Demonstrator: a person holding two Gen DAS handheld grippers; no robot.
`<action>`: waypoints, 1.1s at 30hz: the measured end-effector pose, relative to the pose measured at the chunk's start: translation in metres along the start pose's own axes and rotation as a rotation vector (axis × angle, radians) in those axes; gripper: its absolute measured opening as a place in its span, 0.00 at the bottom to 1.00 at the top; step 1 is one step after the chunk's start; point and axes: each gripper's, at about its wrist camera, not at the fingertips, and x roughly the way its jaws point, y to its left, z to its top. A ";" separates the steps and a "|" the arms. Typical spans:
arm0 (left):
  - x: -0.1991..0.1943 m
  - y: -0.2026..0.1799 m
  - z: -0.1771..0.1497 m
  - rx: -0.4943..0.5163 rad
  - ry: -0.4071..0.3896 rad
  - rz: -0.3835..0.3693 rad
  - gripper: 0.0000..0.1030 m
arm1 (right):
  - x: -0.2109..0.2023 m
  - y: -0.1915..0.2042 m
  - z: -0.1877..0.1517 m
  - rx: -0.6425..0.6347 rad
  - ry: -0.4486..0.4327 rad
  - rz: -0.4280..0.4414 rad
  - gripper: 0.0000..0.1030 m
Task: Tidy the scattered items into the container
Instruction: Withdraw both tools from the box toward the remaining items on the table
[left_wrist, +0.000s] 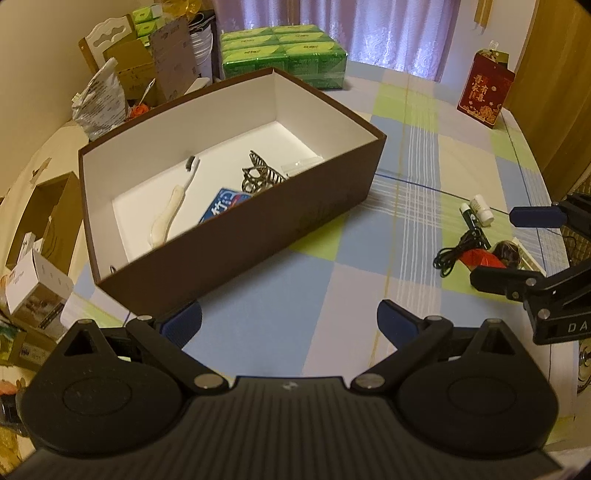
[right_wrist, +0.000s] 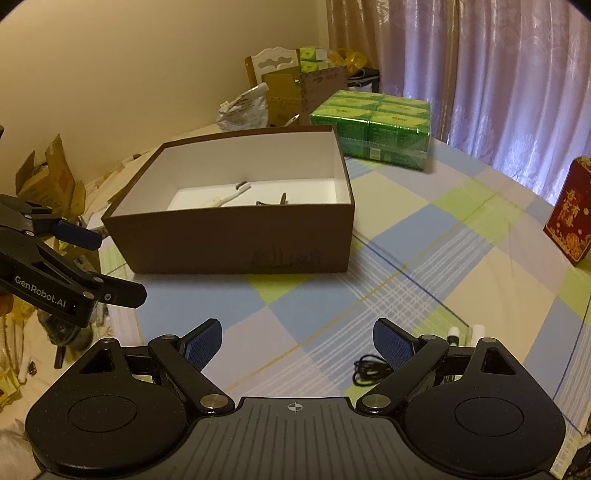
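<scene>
Both your grippers are empty with their jaws spread wide: the left gripper (left_wrist: 290, 323) hovers just in front of the brown box (left_wrist: 258, 218), and the right gripper (right_wrist: 297, 341) hangs over the checked cloth (right_wrist: 332, 266) beside the leftover pile. The box already holds a toothbrush (left_wrist: 173, 201), a dark hair claw (left_wrist: 260, 173) and a blue packet (left_wrist: 225, 206). Still out on the cloth, well apart from the box, are a black cable (left_wrist: 452, 254), a green tube (left_wrist: 474, 227), a small white tube (left_wrist: 482, 208) and something red (left_wrist: 484, 258), all lying close together. I'd take them with the right gripper, since they sit at its right finger. Pick one item at a time, starting with the white tube at the far edge of the pile. Keep the jaws wide until they straddle it, and grip across its short width so the cable doesn't drag along.
</scene>
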 end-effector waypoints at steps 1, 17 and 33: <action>-0.001 -0.001 -0.002 -0.003 0.002 0.003 0.97 | -0.001 -0.001 -0.002 0.001 0.000 0.000 0.91; 0.016 -0.039 -0.014 0.065 0.042 -0.035 0.97 | -0.028 -0.032 -0.052 0.137 0.035 -0.107 0.91; 0.065 -0.114 -0.001 0.347 0.041 -0.189 0.94 | -0.056 -0.084 -0.111 0.392 0.033 -0.301 0.91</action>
